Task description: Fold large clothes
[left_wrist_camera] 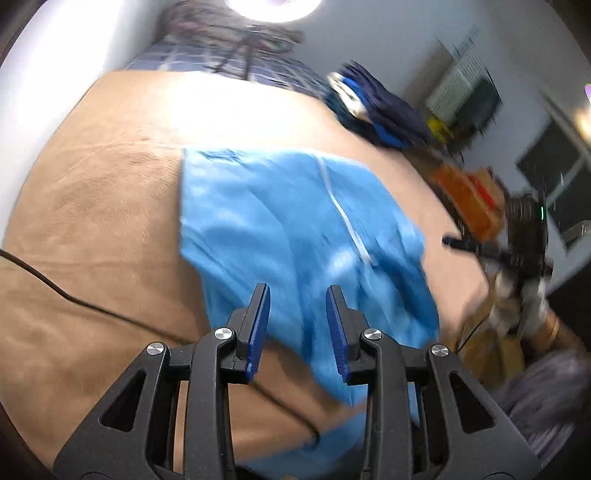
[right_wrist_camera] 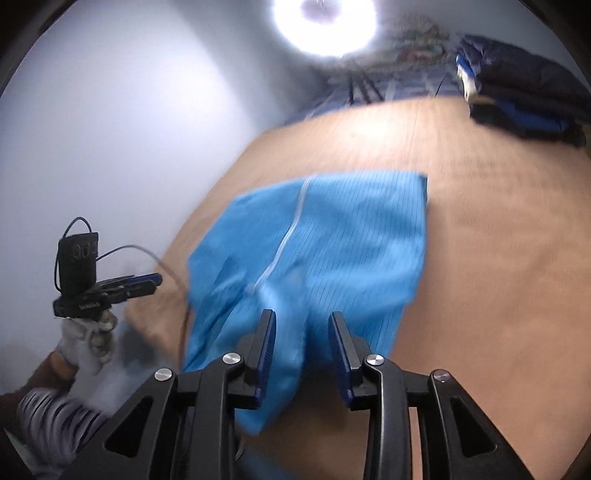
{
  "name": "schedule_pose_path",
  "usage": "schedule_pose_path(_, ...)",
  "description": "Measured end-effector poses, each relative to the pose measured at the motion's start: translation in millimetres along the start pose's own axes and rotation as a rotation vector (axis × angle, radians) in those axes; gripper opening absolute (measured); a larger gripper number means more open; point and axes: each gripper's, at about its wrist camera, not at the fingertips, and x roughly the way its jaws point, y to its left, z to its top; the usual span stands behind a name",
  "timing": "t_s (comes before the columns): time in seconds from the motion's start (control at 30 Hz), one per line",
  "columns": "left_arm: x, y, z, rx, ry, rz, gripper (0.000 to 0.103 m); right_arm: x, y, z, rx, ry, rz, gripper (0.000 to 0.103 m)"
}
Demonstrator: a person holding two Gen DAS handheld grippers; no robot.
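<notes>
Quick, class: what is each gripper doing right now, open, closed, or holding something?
Left gripper: open, holding nothing, above the blue garment.
Right gripper: open, holding nothing, over the same garment.

A tan cover (right_wrist_camera: 480, 229), bright lamp (right_wrist_camera: 325, 22), perhaps stacked dark clothes (right_wrist_camera: 524, 96).
</notes>
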Motion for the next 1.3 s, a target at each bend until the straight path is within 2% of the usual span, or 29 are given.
schedule_pose_path(0.1,23.0,22.4,20.9,-0.076,-0.002,-0.015,0.031,21.6,-2.5,13.8,-0.021,-0.037,-0.06,0.031)
schedule_pose_path(0.17,38.4,31.1,25.6,-0.084,0.011,0.021,0.031,37.4,-5.7,15.8,-0.029,-0.034,-0.103,0.03)
schedule_pose_path(0.3,65.4,57.4,16.6,-0.161,0.067,0.04,0.031,63.6,-17.3,1.1,-0.011,0.055,-0.127,0.025)
schedule_pose_path(0.37,73.5,63.8,8.8,-0.163,0.089,0.046,0.028,76.9,-20.2,-12.2,-0.04,0.108,-0.152,0.022)
schedule_pose_path(0.47,68.7,65.1,5.9,-0.148,0.084,0.041,0.028,72.7,-18.1,-12.9,-0.067,0.123,-0.153,0.022)
schedule_pose_path(0.53,59.5,65.1,9.3,-0.148,0.072,0.032,0.028,60.9,-19.0,-4.3,-0.061,0.103,-0.135,0.025)
schedule_pose_path(0.6,47.8,68.8,17.4,-0.164,0.038,0.029,0.03,43.8,-20.1,7.9,-0.068,0.044,-0.115,0.03)
schedule_pose_path(0.7,37.5,63.4,36.6,-0.149,-0.014,0.022,0.03,27.7,-21.9,32.7,-0.093,-0.053,-0.128,0.032)
schedule_pose_path(0.87,56.4,37.0,86.8,-0.082,-0.029,0.024,0.03,54.1,0.5,85.6,-0.177,-0.071,-0.13,0.024)
schedule_pose_path(0.93,73.0,26.3,105.1,-0.043,-0.017,0.044,0.03,79.4,13.6,106.3,-0.23,-0.048,-0.128,0.021)
schedule_pose_path(1.07,114.3,17.9,127.2,-0.003,0.028,0.069,0.03,116.5,24.1,118.7,-0.277,0.002,-0.145,0.021)
schedule_pose_path(1.23,145.4,31.6,114.9,0.007,0.089,0.118,0.03,153.5,14.7,113.7,-0.302,0.106,-0.182,0.021)
schedule_pose_path(1.3,151.8,39.1,106.4,-0.003,0.102,0.122,0.03,163.0,6.7,103.9,-0.294,0.136,-0.205,0.018)
